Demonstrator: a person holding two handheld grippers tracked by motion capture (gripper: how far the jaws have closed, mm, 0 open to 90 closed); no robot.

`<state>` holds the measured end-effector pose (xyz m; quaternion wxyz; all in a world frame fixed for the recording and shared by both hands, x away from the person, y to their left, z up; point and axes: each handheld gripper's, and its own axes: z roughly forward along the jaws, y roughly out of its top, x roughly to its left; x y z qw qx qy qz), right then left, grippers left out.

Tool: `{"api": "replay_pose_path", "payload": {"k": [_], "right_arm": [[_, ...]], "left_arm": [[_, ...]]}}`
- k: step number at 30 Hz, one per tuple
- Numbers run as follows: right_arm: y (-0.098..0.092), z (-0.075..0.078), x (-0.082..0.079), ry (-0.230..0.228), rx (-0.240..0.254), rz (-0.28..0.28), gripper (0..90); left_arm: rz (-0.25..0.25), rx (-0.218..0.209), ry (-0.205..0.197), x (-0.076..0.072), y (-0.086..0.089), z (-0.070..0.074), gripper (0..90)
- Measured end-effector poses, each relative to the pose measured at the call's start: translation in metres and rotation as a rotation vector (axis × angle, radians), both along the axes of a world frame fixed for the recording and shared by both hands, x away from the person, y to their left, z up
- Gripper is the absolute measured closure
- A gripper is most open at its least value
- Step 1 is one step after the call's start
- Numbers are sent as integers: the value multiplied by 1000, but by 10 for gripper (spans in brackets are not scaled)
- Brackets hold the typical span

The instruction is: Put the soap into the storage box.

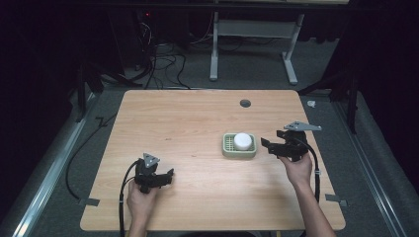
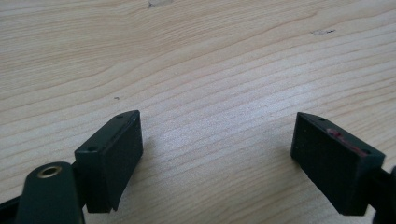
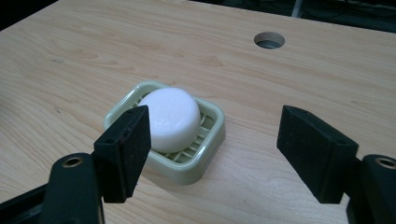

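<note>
Approach low and level with the right claw [image 3: 212, 154], jaws straddling the white soap [image 3: 170, 119] rather than the green dish [image 3: 210, 149] rim. Centre over the round bar before closing; squeeze gently, since a smooth, domed bar looks likely to slip. Keep the dish from sliding on the wooden surface [image 1: 188, 118].

Right claw [image 1: 276, 144]: spread wide, holding nothing, touching nothing, just to the right of the dish. Soap sitting in the dish, right of centre on the surface, near a round hole [image 3: 269, 40] in the top.

Left claw [image 1: 163, 178]: also wide apart and holding nothing, hovering over bare wood [image 2: 210, 70] at the near left, well apart from the dish.
</note>
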<state>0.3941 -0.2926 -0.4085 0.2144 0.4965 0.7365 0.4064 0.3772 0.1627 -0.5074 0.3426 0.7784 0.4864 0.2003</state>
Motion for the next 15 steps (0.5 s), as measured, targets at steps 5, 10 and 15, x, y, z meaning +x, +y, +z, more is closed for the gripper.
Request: {"api": "replay_pose_path", "payload": {"k": [5,10,15], "right_arm": [[-5,0,-6,-6,5,-10,266],[-10,0,-10,-10,10,-19,267],[-16,0,-15,-17,25,-35,267]], "left_arm": [[0,0,-2,0,0,0,172],[0,1,-1,0,0,0,172],[0,0,-1,0,0,0,172]]}}
